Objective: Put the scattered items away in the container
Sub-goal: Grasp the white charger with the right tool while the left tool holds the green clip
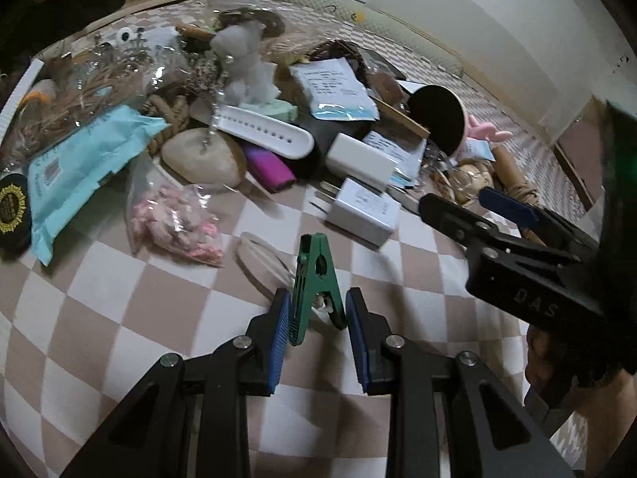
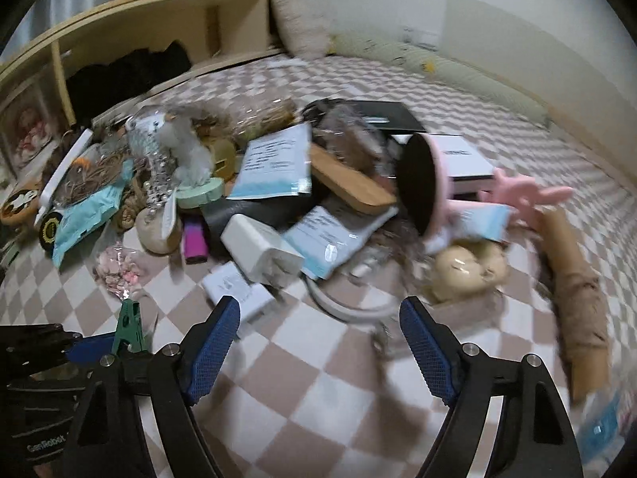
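Observation:
My left gripper (image 1: 317, 310) is shut on a green clip (image 1: 316, 286), holding it by its handles with its tip pointing away; the clip also shows in the right wrist view (image 2: 129, 324). My right gripper (image 2: 318, 318) is open and empty above the checkered cover, and shows in the left wrist view (image 1: 473, 207) at the right. A pink round container (image 2: 428, 187) lies on its side in the pile, its dark mouth facing left; it also shows in the left wrist view (image 1: 438, 115). Scattered items surround it: white chargers (image 1: 364, 209), a purple lighter (image 1: 270, 167), a bag of pink bits (image 1: 175, 225).
The pile sits on a checkered cover (image 1: 119, 318). It holds a stone (image 1: 201, 155), teal packets (image 1: 75, 175), paper sachets (image 2: 274, 163), a wooden piece (image 2: 350, 187), a brown roll (image 2: 577, 294) and a grey plush figure (image 2: 187, 147). A wooden shelf (image 2: 139, 28) stands behind.

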Tool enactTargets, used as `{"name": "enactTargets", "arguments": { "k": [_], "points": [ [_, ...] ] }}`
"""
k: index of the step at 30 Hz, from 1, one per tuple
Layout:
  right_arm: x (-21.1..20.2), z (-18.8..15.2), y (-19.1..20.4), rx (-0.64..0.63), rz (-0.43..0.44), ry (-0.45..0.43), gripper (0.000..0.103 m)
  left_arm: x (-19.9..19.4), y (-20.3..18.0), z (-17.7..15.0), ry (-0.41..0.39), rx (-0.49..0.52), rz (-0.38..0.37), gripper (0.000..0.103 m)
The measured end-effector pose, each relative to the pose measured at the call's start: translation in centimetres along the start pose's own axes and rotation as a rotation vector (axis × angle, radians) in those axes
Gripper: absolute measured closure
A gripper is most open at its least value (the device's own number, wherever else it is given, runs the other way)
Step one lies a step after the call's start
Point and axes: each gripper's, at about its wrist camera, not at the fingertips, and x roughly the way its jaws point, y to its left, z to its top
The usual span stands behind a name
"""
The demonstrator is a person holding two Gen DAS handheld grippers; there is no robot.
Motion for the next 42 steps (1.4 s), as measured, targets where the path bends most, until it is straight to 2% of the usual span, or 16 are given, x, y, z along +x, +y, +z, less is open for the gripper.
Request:
{"name": "enactTargets", "arguments": {
  "k": [5,10,15,21,22,25,26,28,30,36,42],
  "points": [
    [1.6,0.6,1.5,-0.052,0.029,0.013,0.02,0.3,0.5,0.6,0.008,0.0,-0.007,0.074],
    [3.9,1.9,2.6,-0.081,0.006,0.044,0.02,0.4,0.9,0.9,0.011,-0.004,-0.023,0.074],
    [5.2,3.1,2.3,-0.068,-0.031,0.08,0.02,0.5,1.5,1.2,0.007,-0.011,-0.026,0.074],
    [5.4,3.3,2.1,-0.086,-0.028,0.09,0.021,0.9,2.1,1.3,0.025,-0.015,-0.025,0.074],
    [5.5,3.3,2.2,-0.089,-0.025,0.09,0.022,1.0,2.2,1.3,0.026,-0.013,-0.024,0.074],
    [5.9,3.2,3.0,-0.111,-0.027,0.095,0.037,1.3,2.6,1.5,0.029,-0.008,-0.021,0.074],
    [5.9,3.3,3.3,-0.123,-0.031,0.097,0.05,1.5,2.7,1.6,0.029,-0.009,-0.021,0.074],
    [5.8,3.3,3.5,-0.13,-0.039,0.101,0.053,1.7,2.9,1.7,0.03,-0.01,-0.024,0.074],
    [5.5,3.2,3.2,-0.115,-0.043,0.099,0.063,1.5,2.9,1.5,0.031,-0.01,-0.026,0.074],
    [3.2,2.2,-0.3,0.049,0.034,0.095,0.07,1.5,2.7,1.5,0.031,-0.005,-0.036,0.074],
    [0.3,0.9,-2.1,0.151,0.083,0.092,0.075,1.6,1.9,1.2,0.034,0.018,-0.059,0.074]
  ]
}}
